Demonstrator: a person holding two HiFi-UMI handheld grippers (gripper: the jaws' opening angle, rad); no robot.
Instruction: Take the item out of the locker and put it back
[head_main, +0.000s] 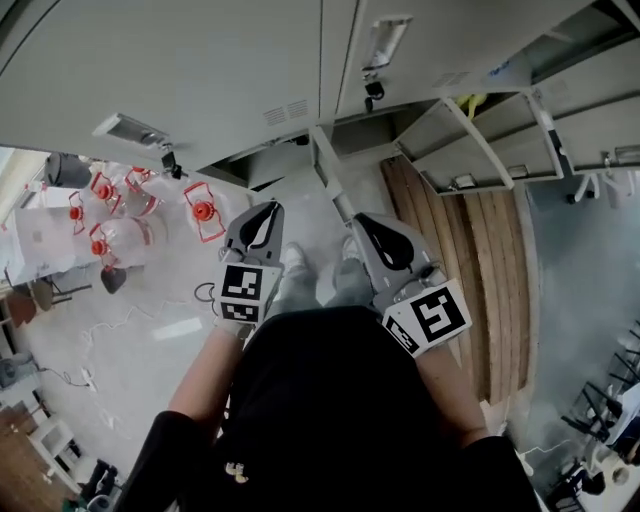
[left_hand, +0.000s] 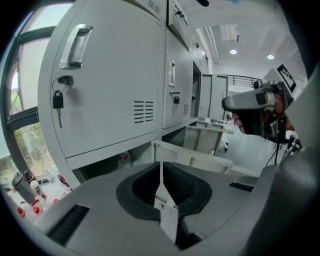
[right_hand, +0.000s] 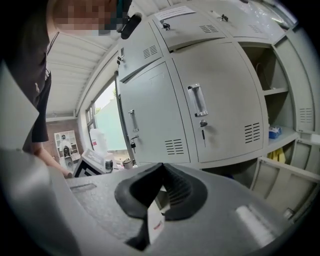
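Grey lockers (head_main: 200, 70) fill the top of the head view. My left gripper (head_main: 268, 210) and right gripper (head_main: 360, 222) are held side by side in front of them, above the floor, both shut and empty. In the left gripper view the jaws (left_hand: 161, 167) meet in front of a closed door with a key (left_hand: 58, 104); an open lower door (left_hand: 192, 156) lies beyond. In the right gripper view the jaws (right_hand: 162, 169) are together below a closed door (right_hand: 215, 105). An open locker on the right holds a blue item (right_hand: 273, 132) and a yellow item (right_hand: 277, 156).
Several open locker doors (head_main: 455, 150) stick out at the right. Water jugs with red caps (head_main: 110, 215) stand on the floor at the left. A strip of wooden boards (head_main: 480, 270) runs along the right. The person's shoes (head_main: 320, 265) are between the grippers.
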